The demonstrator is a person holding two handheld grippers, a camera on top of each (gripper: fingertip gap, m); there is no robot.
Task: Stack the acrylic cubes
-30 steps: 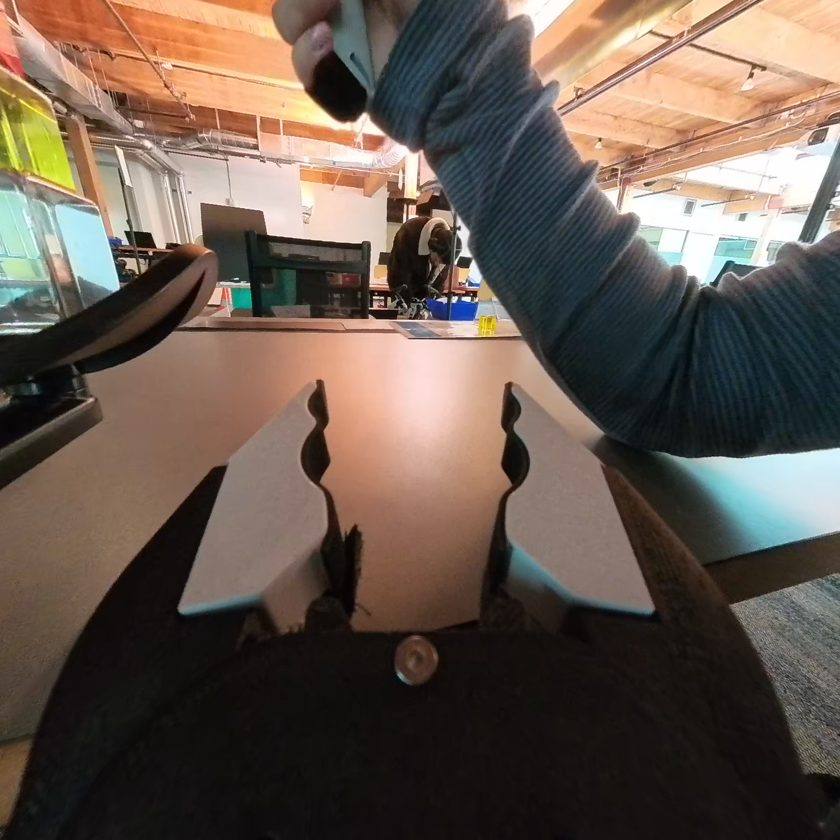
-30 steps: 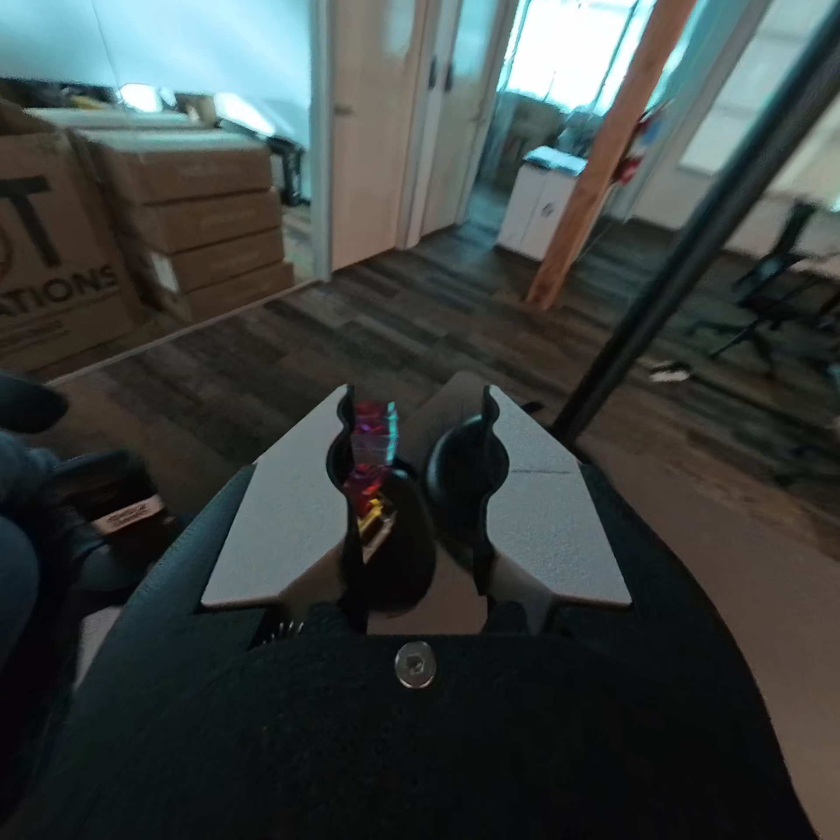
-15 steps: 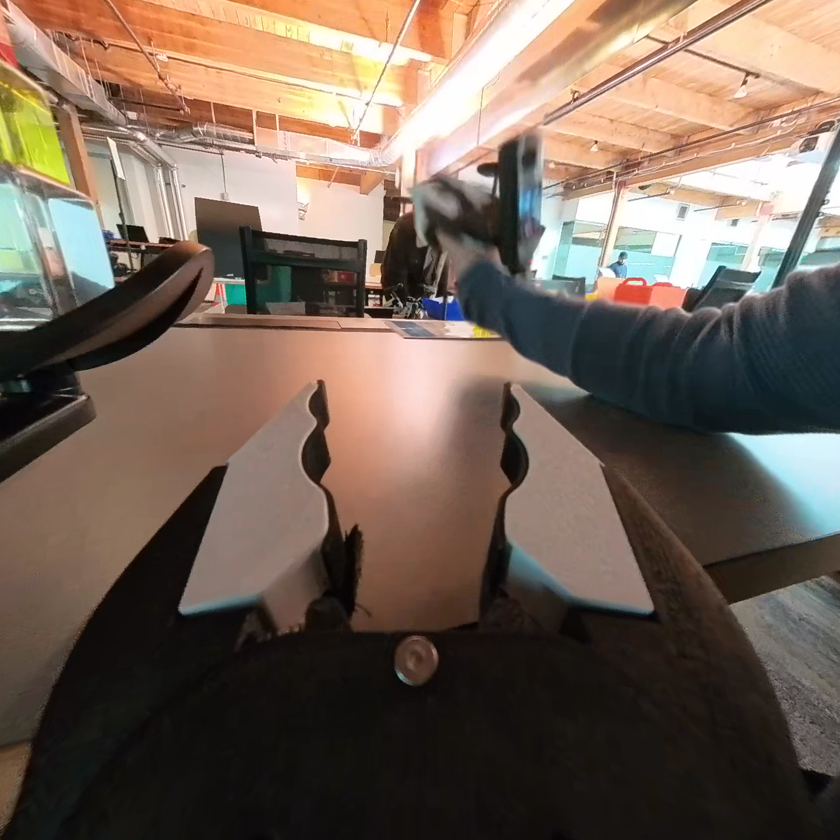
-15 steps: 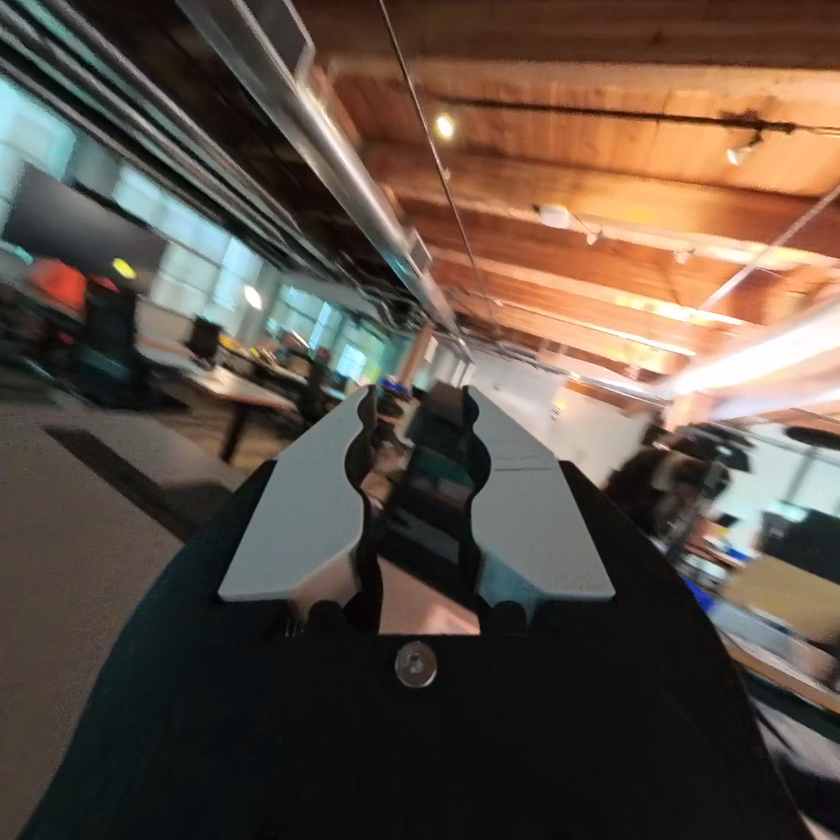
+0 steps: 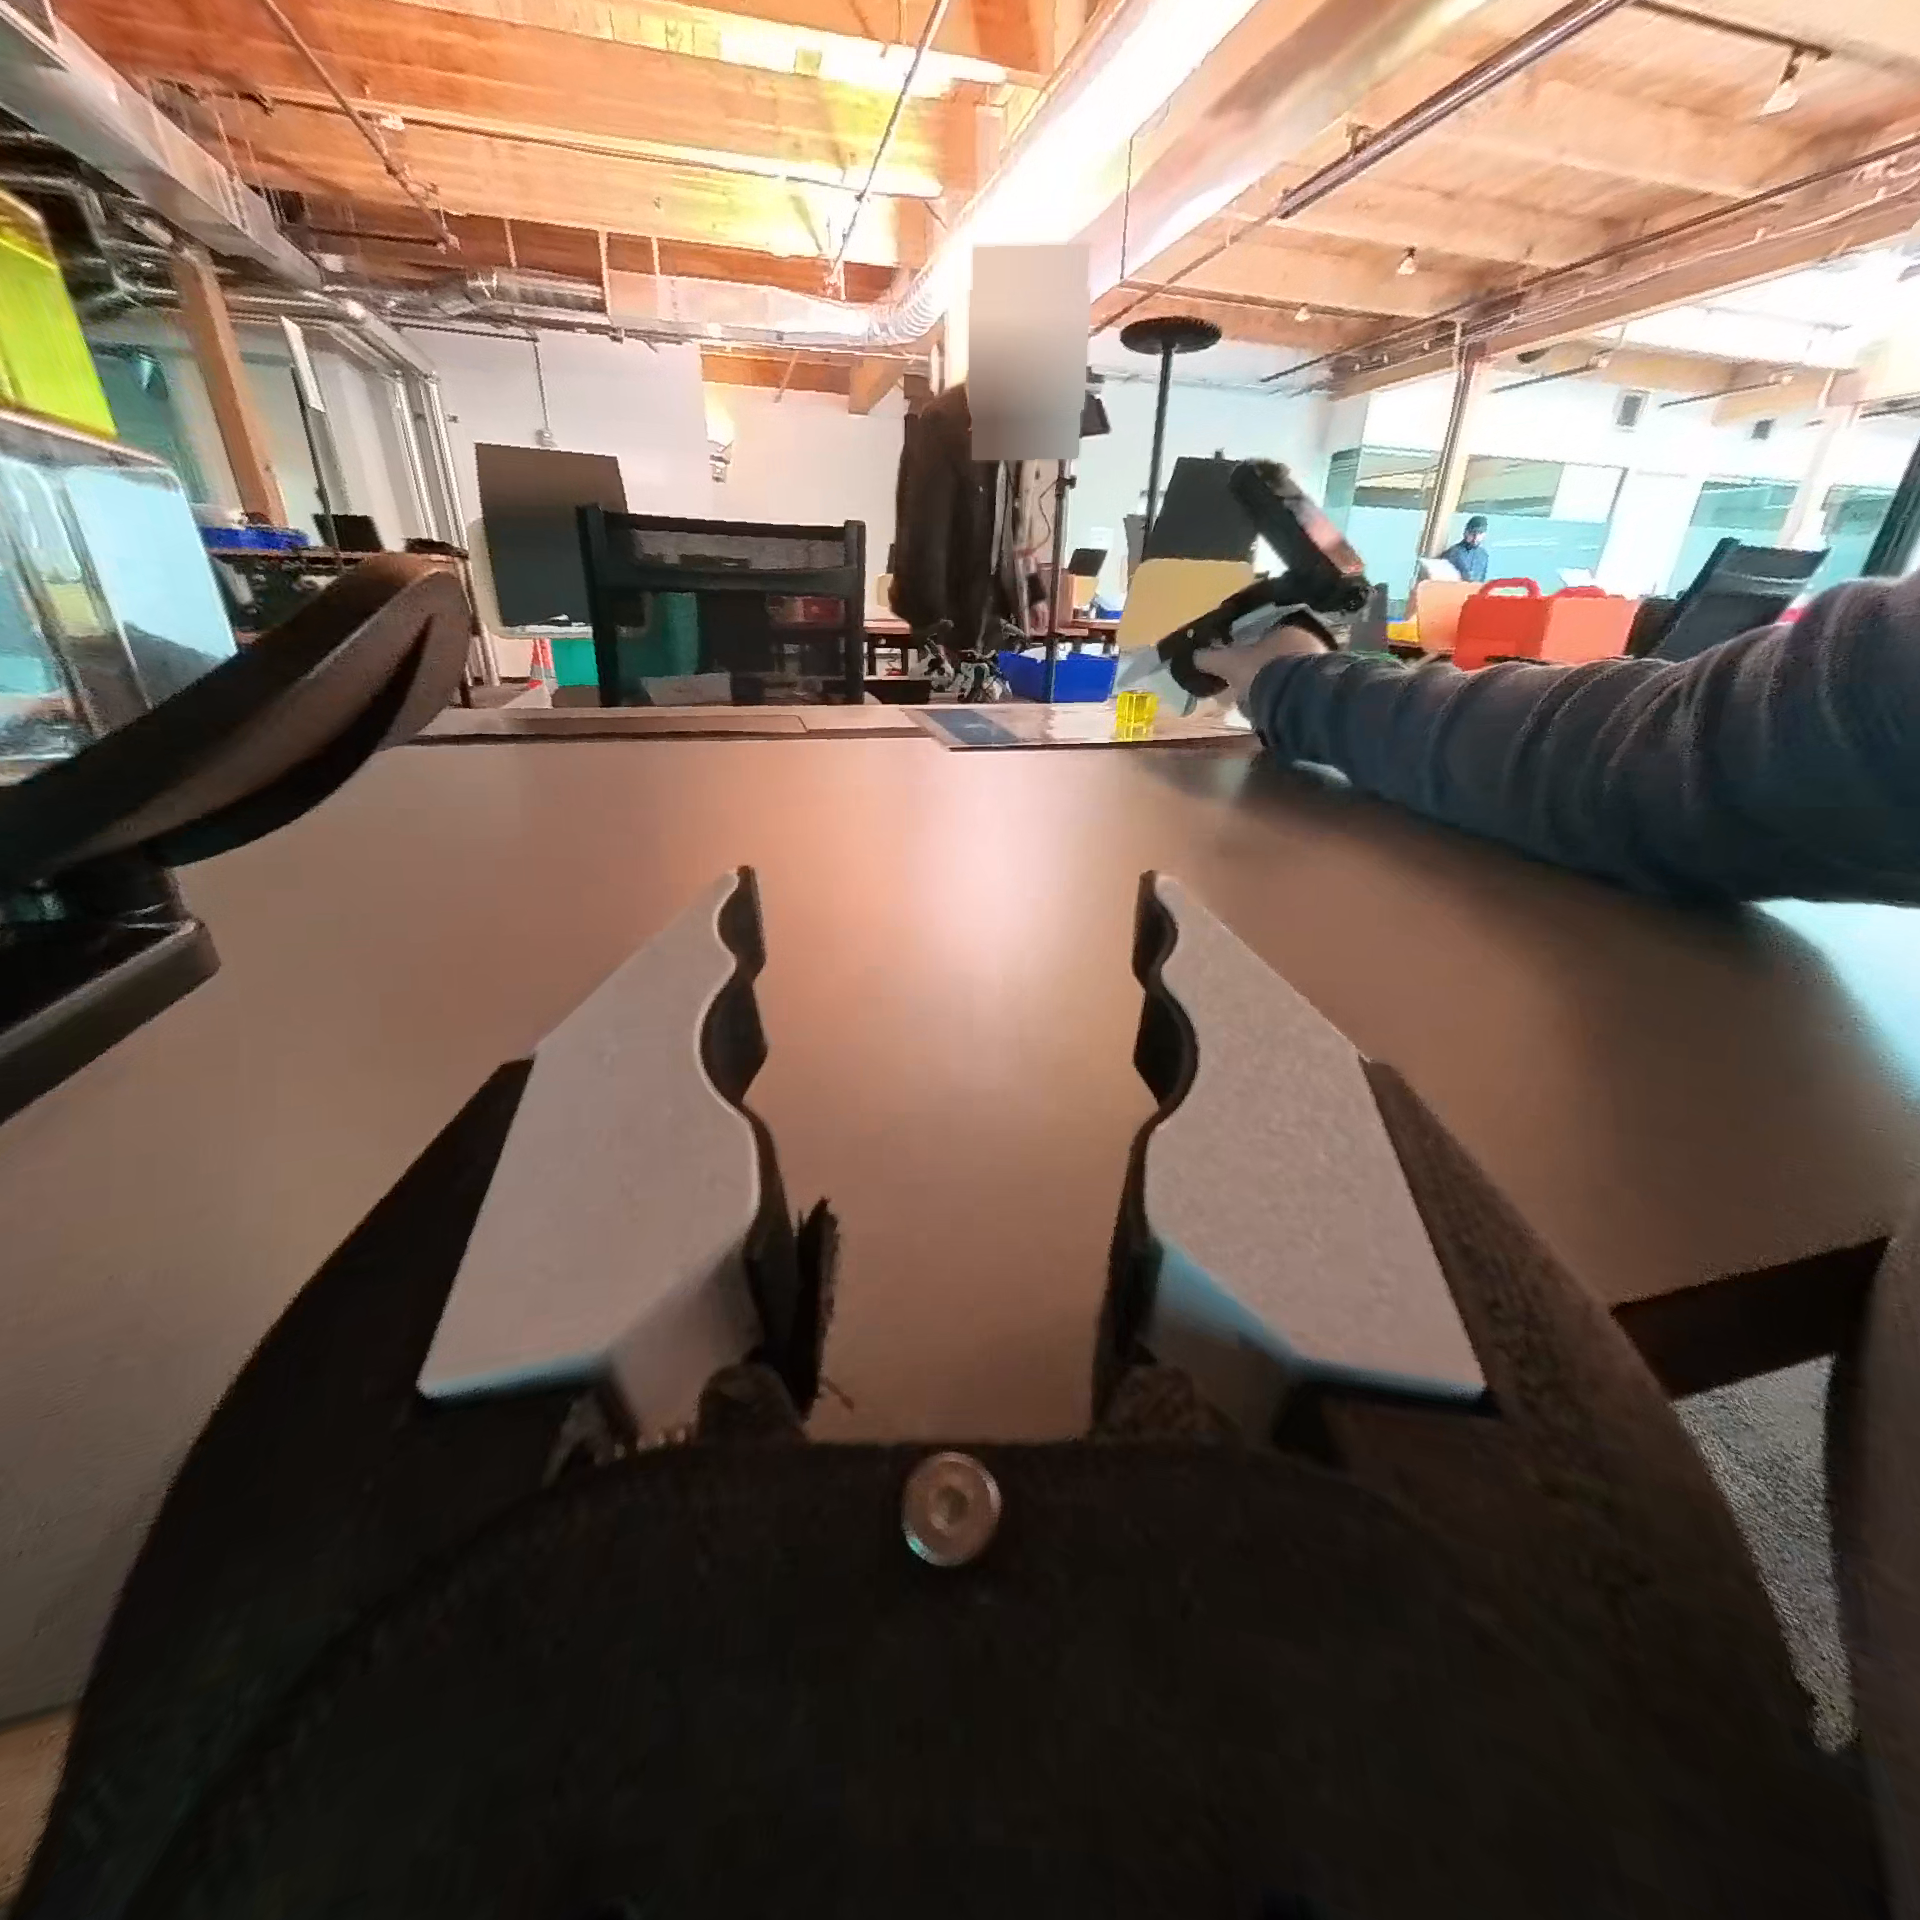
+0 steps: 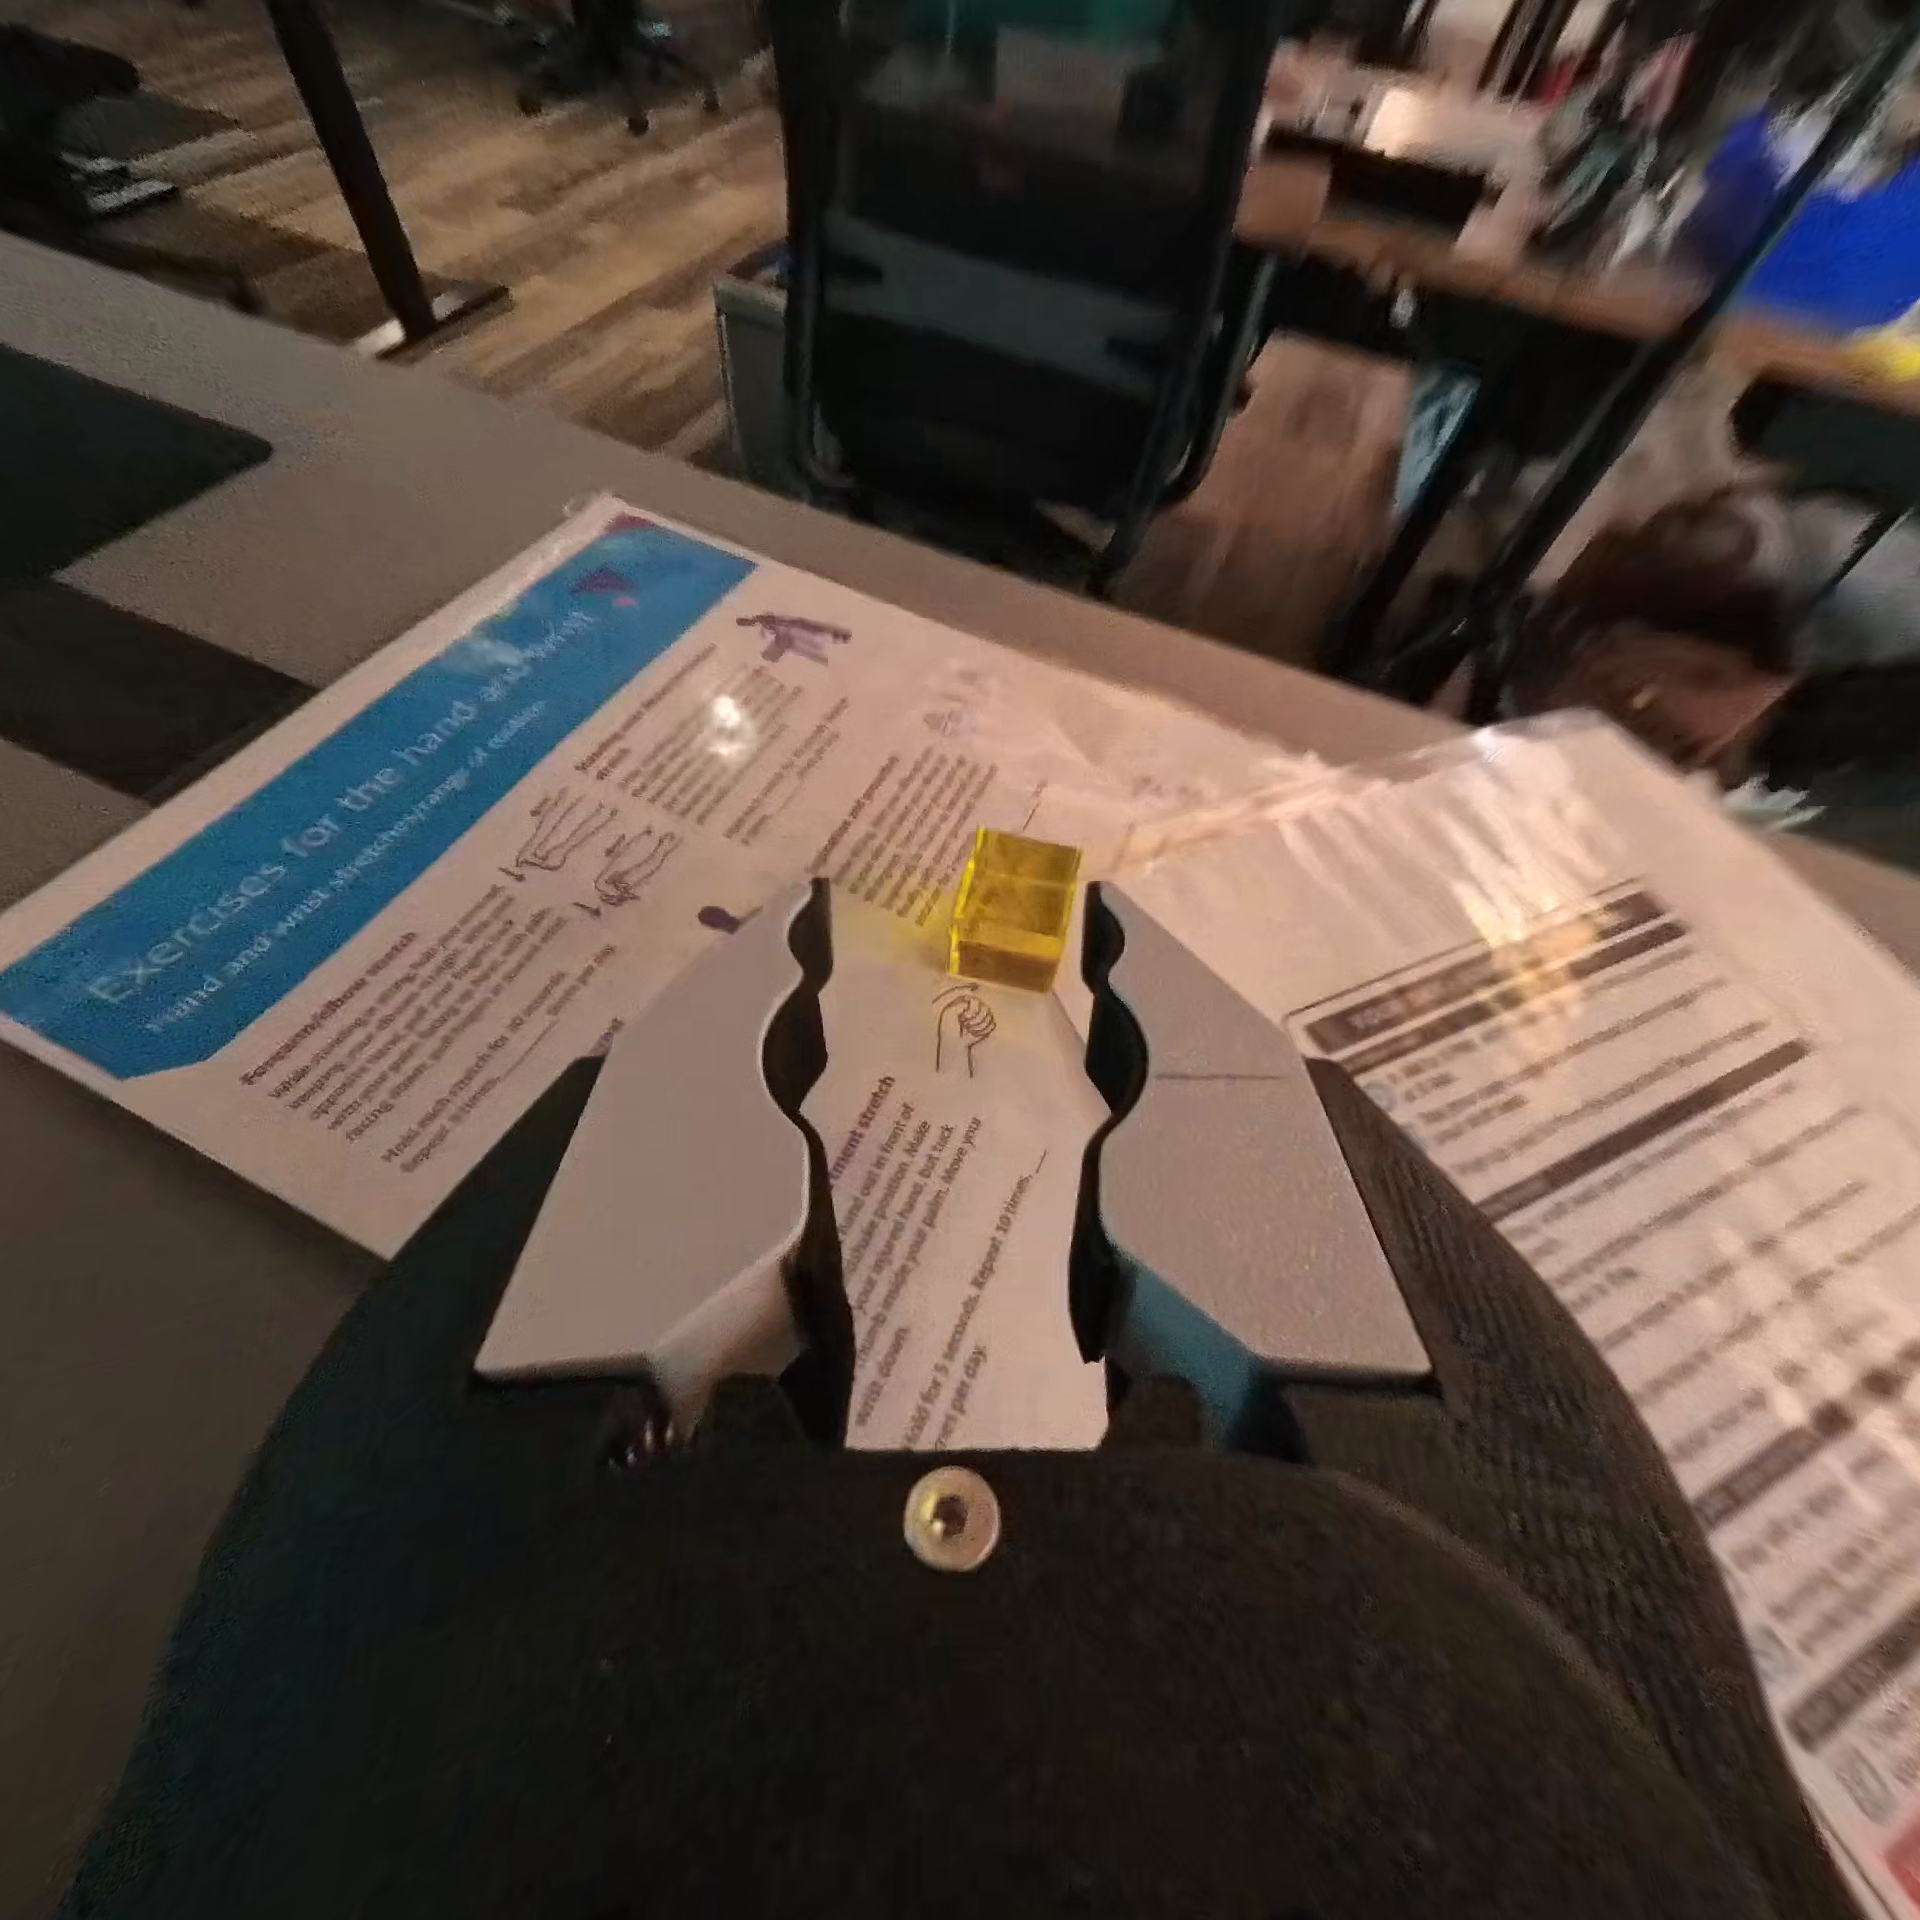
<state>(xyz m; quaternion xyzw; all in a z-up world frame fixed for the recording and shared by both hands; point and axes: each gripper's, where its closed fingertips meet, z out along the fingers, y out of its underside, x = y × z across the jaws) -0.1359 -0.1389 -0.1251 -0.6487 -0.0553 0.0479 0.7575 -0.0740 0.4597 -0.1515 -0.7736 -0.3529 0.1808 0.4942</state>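
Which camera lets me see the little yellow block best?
The right wrist view. The yellow block sits close up on a printed sheet, just ahead of the open right gripper, untouched. The left wrist view shows it only as a tiny far-off speck.

A dark, glossy bench (image 5: 935, 852) stretches toward an open workshop under a wooden beam ceiling (image 5: 644, 125). Two laminated printed sheets (image 6: 644, 727) overlap at its far edge. Beyond stand a black chair (image 5: 722, 613), blue bins (image 5: 1049, 670) and orange cases (image 5: 1527, 623).
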